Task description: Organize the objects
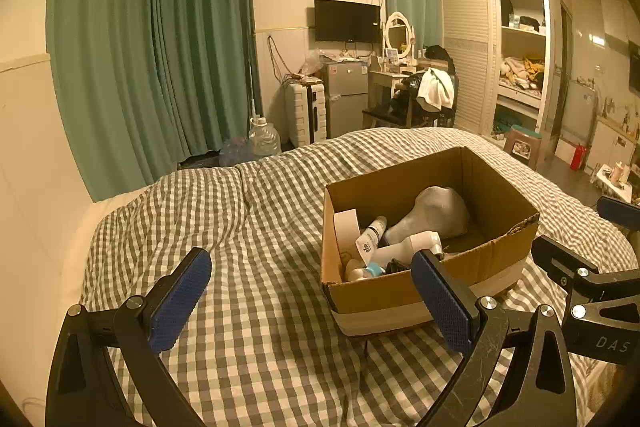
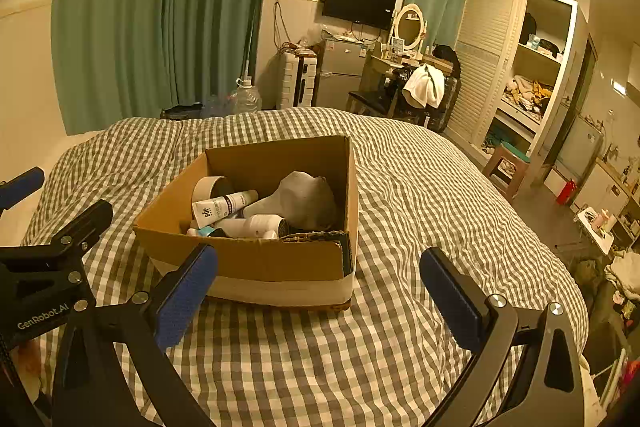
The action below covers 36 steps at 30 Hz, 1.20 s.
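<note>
Both tools spread, empty. Cardboard box (image 2: 256,259) sits centre frame ahead of right gripper (image 2: 318,301); lower right for left gripper (image 1: 310,301).

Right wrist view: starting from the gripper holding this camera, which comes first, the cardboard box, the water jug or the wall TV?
From the right gripper, whose jaws are open and empty:
1. Cardboard box, just ahead on the checked bedspread, slightly left.
2. Water jug, on the floor beyond the bed's far edge, left of centre.
3. Wall TV, on the far wall.
</note>
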Each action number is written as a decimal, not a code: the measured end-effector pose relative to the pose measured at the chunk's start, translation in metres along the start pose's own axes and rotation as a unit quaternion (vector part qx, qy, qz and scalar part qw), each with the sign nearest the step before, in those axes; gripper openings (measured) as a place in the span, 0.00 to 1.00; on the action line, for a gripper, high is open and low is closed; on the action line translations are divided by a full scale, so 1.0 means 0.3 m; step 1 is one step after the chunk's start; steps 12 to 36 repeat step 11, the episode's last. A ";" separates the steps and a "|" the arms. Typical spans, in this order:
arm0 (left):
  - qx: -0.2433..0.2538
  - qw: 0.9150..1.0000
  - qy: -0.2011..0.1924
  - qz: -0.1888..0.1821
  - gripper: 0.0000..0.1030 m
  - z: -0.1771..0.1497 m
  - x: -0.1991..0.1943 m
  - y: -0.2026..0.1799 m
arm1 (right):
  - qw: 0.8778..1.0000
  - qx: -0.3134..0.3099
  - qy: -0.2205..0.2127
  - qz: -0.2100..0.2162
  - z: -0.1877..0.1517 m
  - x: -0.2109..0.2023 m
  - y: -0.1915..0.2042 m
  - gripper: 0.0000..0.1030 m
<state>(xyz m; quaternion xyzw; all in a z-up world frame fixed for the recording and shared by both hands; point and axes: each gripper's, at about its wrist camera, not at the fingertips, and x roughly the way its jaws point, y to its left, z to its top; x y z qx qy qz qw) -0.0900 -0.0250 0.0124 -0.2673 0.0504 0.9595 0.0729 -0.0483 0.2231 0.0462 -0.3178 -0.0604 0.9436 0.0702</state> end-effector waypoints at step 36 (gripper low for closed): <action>0.003 1.000 0.006 0.005 1.00 -0.014 0.012 -0.011 | 1.000 0.004 0.006 0.002 -0.007 0.029 0.015 0.98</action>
